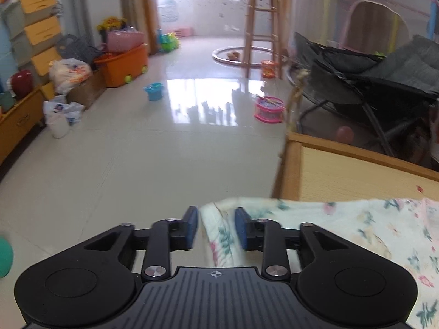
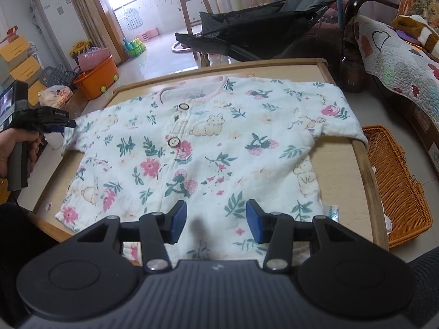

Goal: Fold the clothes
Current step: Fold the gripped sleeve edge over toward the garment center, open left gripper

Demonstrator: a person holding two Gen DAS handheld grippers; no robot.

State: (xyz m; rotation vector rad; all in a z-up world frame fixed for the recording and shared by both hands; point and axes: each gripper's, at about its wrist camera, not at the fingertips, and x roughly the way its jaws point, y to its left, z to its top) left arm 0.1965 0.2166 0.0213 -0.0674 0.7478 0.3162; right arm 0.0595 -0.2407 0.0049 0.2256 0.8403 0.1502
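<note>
Floral shirt (image 2: 203, 150): flat, front up, on wooden table (image 2: 365, 164) | left gripper (image 1: 216, 227): spread, sleeve edge between pads, left side | right gripper (image 2: 216, 222): spread, above near hem

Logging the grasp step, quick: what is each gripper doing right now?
Left gripper: open, the sleeve edge of the white floral baby shirt between its pads, not clamped.
Right gripper: open, holding nothing, above the shirt's hem.

Shirt (image 2: 208, 148) on table (image 2: 365, 170); basket (image 2: 397, 186) right.
</note>
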